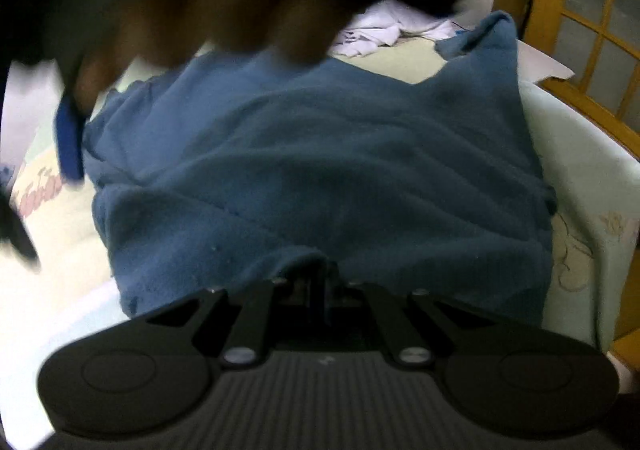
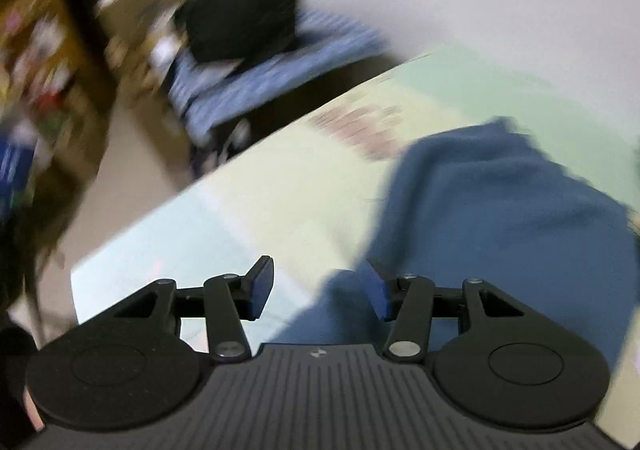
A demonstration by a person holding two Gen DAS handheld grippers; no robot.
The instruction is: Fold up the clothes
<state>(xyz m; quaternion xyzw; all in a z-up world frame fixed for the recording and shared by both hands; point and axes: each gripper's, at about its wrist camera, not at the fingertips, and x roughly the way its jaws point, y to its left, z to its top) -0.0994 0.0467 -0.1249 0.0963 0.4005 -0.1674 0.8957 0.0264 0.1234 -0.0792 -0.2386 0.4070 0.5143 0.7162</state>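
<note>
**Blue garment partly gathered on the bed; fold incomplete**

We find the blue fleece garment (image 1: 320,169) lying on a bed sheet (image 1: 580,153) with a pale printed pattern. In the left wrist view it fills the centre, rumpled, with ridges across it and one corner raised toward 1 o'clock. Its near hem runs into the left gripper (image 1: 316,282) at 6 o'clock; the fingers there appear pressed together on that hem, though cloth hides their tips.

In the right wrist view the right gripper (image 2: 320,292) holds its fingers spread, with nothing between them. The garment (image 2: 500,209) lies at 3 o'clock from it, one fold reaching just under the right-hand finger. This view is motion-blurred.

A blurred hand (image 1: 208,1) crosses the left wrist view at 11 o'clock. A crumpled white garment (image 1: 384,31) lies at 12 o'clock, beyond the blue one, unfolded.

Our judgement: the blue garment shows no neat rectangle and no squared edges, so its folding is not complete. Whether folds already lie beneath the top layer, we cannot tell. The white garment also remains to be folded.
</note>
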